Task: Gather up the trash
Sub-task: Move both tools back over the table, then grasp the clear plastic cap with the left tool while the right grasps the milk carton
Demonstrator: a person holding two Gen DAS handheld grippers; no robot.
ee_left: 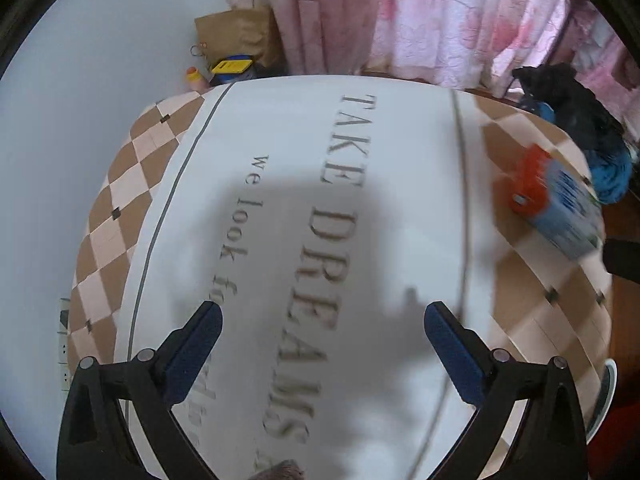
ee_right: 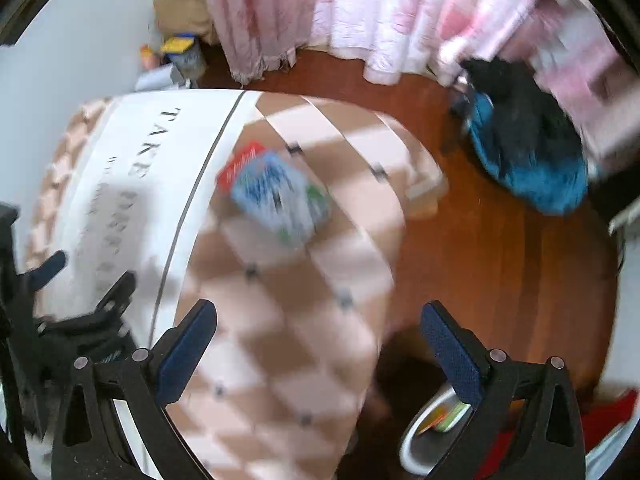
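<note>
Pink flowered curtains (ee_left: pixel 400 12) hang across the top of both views, with a white wall at the upper left and a red-brown wooden floor (ee_right: pixel 500 260) showing to the right in my right wrist view. Below me lies a table (ee_left: pixel 132 184) covered in a cloth with tan and cream diamonds and a white middle band printed with grey lettering.

My left gripper (ee_left: pixel 322 320) hangs over that white band with its jaws spread wide and nothing between them; its blue pads (ee_left: pixel 452 344) stand well apart.

My right gripper (ee_right: pixel 318 320) is likewise spread wide and empty, above the diamond part of the cloth near the table's edge.

A blue carton with a red end (ee_left: pixel 556 204), blurred, lies on the diamond pattern at the right edge of the left wrist view and in the upper middle of the right wrist view, well apart from both grippers.

A white bin (ee_right: pixel 416 436) with coloured scraps inside sits on the floor at the lower right of the right wrist view. A blue and black heap (ee_right: pixel 532 148) lies on the floor at the upper right.
</note>
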